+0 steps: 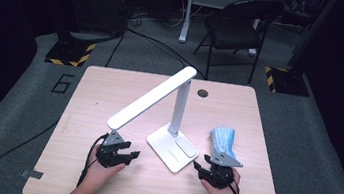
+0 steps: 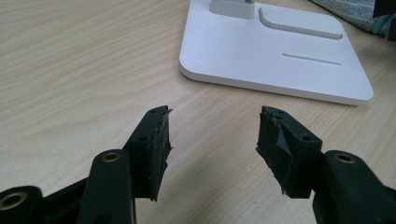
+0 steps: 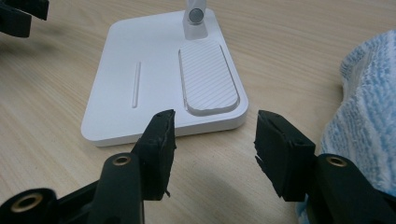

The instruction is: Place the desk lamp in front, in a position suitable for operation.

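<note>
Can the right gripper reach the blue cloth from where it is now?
Probably yes. The right gripper has open, empty jaws, and the blue cloth lies right beside it on the table, with nothing between them.

Your left gripper [image 1: 133, 154] and right gripper [image 1: 197, 166] rest low near the tabletop's near edge, jaws apart and empty, each pointing inward toward the other; forearms enter from below.

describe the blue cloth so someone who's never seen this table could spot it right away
On the wooden table, find the white desk lamp near the middle. Just right of its base, beside the right gripper, lies the cloth: a crumpled, blue-and-white striped towel, the only soft, coloured thing there.
</note>
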The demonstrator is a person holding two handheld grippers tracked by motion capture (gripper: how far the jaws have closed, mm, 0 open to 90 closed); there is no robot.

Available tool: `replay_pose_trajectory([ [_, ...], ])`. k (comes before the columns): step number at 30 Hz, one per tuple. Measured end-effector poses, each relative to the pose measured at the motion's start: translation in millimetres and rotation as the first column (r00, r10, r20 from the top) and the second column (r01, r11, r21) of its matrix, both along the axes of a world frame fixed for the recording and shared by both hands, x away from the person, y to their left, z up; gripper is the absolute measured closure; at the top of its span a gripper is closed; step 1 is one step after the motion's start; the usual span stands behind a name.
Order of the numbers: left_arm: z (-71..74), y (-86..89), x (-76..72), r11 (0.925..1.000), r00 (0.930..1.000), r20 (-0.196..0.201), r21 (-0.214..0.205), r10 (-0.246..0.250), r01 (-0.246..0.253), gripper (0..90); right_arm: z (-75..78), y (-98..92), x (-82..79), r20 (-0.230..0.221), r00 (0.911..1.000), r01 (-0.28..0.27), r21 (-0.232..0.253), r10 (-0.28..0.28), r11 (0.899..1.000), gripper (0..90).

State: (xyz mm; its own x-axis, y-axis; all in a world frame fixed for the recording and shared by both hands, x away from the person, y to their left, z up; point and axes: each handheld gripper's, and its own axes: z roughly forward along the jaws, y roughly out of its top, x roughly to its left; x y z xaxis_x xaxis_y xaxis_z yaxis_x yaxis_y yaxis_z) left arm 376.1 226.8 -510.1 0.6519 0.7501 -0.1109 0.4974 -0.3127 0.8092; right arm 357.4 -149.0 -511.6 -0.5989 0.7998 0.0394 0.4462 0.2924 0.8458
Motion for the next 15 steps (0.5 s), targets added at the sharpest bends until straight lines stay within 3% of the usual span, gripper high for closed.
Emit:
replay_pose_trajectory([
  [7, 0.4, 0.5, 1.5, 0.9999, 1.0000, -0.006, -0.011, 0.002, -0.002, 43.5, 2.6, 0.0, 1.4, -0.005, 0.9999, -0.009, 0.009, 0.009, 1.000, 47.2],
  [11, 1.4, 0.1, 1.3, 0.9999, 1.0000, 0.000, 0.007, -0.009, 0.009, 43.8, 6.4, 0.4, 2.2, -0.006, 1.0000, -0.003, 0.017, 0.003, 1.000, 47.1],
  [15, 2.9, -0.5, 0.3, 0.9998, 1.0000, 0.008, -0.020, 0.001, -0.001, 43.8, 13.9, 3.8, 4.3, -0.012, 0.9997, -0.020, 0.029, 0.021, 0.999, 45.5],
])
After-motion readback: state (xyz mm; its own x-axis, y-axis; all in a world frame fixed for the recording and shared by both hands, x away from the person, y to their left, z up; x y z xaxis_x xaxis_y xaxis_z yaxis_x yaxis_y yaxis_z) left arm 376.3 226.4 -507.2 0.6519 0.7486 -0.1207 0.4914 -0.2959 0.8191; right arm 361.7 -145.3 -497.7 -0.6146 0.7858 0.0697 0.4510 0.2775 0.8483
